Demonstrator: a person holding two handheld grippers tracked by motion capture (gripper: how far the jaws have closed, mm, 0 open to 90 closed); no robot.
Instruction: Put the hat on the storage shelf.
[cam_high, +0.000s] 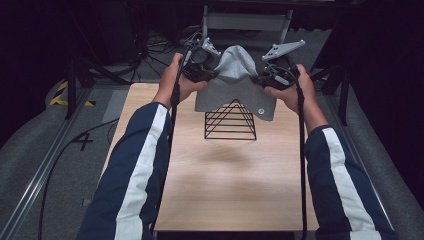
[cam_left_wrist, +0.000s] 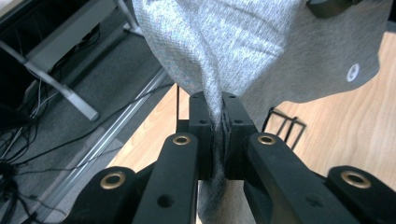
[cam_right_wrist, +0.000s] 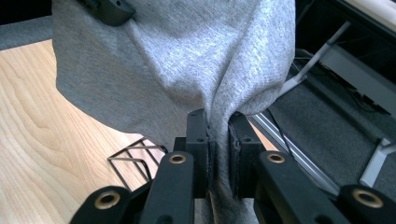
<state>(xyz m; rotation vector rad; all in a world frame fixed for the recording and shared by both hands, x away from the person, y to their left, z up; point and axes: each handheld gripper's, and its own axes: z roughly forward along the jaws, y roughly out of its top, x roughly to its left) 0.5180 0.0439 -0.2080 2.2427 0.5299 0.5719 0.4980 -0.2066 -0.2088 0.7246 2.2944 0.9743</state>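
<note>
A grey cloth hangs stretched between my two grippers above the far end of the wooden table. My left gripper is shut on the cloth's left edge; in the left gripper view the grey cloth is pinched between the jaws of the left gripper. My right gripper is shut on the right edge, and the right gripper view has the grey cloth bunched in the right gripper. The cloth's lower part drapes over the top of a black wire pyramid rack.
The rack stands on the table's far middle. A round white tag sits near the cloth's lower right corner. Metal rails and cables run along the floor at left, and a grey frame stands behind the table.
</note>
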